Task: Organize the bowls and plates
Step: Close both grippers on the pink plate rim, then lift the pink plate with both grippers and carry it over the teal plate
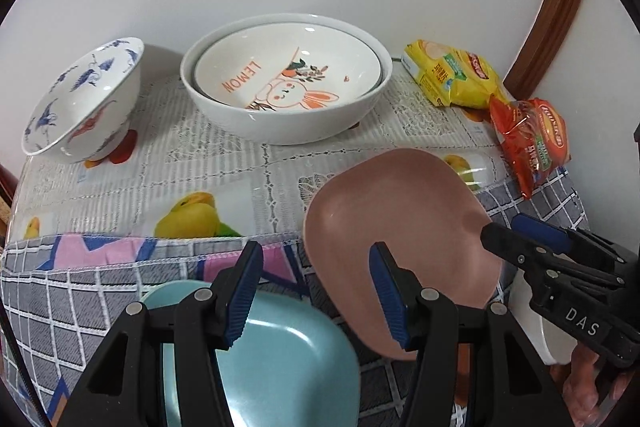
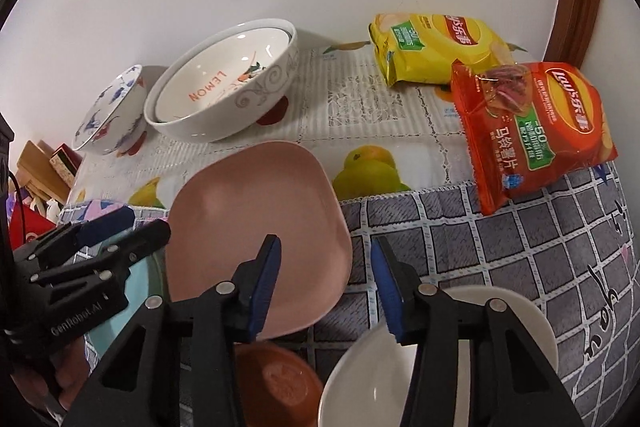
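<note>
- left gripper (image 1: 314,291): jaws spread wide, nothing pinched. A teal plate (image 1: 288,359) lies just under them on the grey checked cloth (image 1: 60,299).
- right gripper (image 2: 326,287): jaws also spread wide, gripping nothing. A white bowl (image 2: 360,387) sits below the right finger and an orange-brown bowl (image 2: 276,383) below the left one.
- pink plate (image 1: 400,219): tilted and sitting between the two grippers, over the checked cloth at the near edge of the counter (image 1: 160,155). The left gripper's right finger overlaps its near edge. One finger of the right gripper reaches its right rim. Cannot tell if either actually touches.
- Mid counter is a lace cloth with fruit prints.
- Far centre: a "LEMON" rabbit bowl (image 1: 288,67) is nested inside a big white bowl (image 1: 280,127), upright, near the wall.
- Far left: a blue-patterned bowl (image 1: 84,95) is tipped on its side, apart from the big bowl.
- Far right: a yellow chip bag (image 1: 452,75) with a red chip bag (image 1: 532,143) just beside it.
</note>
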The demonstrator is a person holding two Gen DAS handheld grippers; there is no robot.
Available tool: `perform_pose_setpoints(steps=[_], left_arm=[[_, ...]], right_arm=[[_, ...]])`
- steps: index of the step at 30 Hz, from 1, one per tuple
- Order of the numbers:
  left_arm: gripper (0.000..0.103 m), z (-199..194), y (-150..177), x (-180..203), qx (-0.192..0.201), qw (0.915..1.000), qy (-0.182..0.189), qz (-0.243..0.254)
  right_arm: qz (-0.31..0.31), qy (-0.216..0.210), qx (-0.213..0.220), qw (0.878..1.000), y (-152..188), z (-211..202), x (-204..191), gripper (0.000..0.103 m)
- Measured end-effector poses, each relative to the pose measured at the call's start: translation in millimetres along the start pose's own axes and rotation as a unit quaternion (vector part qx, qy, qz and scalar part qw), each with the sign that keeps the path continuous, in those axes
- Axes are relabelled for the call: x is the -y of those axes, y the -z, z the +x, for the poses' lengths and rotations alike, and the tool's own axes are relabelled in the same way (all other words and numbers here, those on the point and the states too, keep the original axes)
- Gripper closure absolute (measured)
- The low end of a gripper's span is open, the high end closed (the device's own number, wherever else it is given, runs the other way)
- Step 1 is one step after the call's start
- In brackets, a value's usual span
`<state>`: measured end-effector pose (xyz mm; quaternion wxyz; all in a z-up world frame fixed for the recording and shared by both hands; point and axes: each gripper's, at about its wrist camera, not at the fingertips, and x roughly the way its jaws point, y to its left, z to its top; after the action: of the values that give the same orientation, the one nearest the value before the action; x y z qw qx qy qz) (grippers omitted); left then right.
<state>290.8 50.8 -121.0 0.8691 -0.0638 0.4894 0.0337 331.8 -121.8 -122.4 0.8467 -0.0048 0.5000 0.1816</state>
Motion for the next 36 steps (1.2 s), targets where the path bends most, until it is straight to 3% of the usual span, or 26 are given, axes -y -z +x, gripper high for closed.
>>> perform_pose_setpoints(steps=[10, 13, 15, 17, 19, 27, 36], left_arm=[[0.050, 29, -6, 8, -0.024, 0.9994, -0.021, 0.015], [0.059, 37, -7, 8, -0.032, 0.9992, -0.021, 0.013], [0.063, 43, -6, 8, -0.038, 0.9990, -0.021, 0.010], [0.080, 49, -6, 8, -0.044, 0.9985, -0.030, 0.011], [0.087, 51, -5, 8, -0.044, 0.9987, -0.026, 0.007], [0.092, 41, -7, 4, -0.032, 0.9994, -0.012, -0.007], [0.093, 9, -12, -2, -0.003, 0.9999, 0.001, -0.015]], right_arm=[[-0.018, 0.027, -0.029, 0.999, -9, 24, -4, 0.075], [-0.025, 0.049, -0.034, 0.998, -10, 29, -7, 0.080], [-0.020, 0.053, -0.038, 0.998, -10, 31, -6, 0.087], [-0.020, 0.059, -0.037, 0.997, -10, 32, -6, 0.094], [-0.020, 0.060, -0.034, 0.997, -10, 33, -5, 0.097], [0.004, 0.039, -0.024, 0.999, -9, 25, 5, 0.097], [0.042, -0.014, 0.014, 0.999, -9, -4, 12, 0.097]])
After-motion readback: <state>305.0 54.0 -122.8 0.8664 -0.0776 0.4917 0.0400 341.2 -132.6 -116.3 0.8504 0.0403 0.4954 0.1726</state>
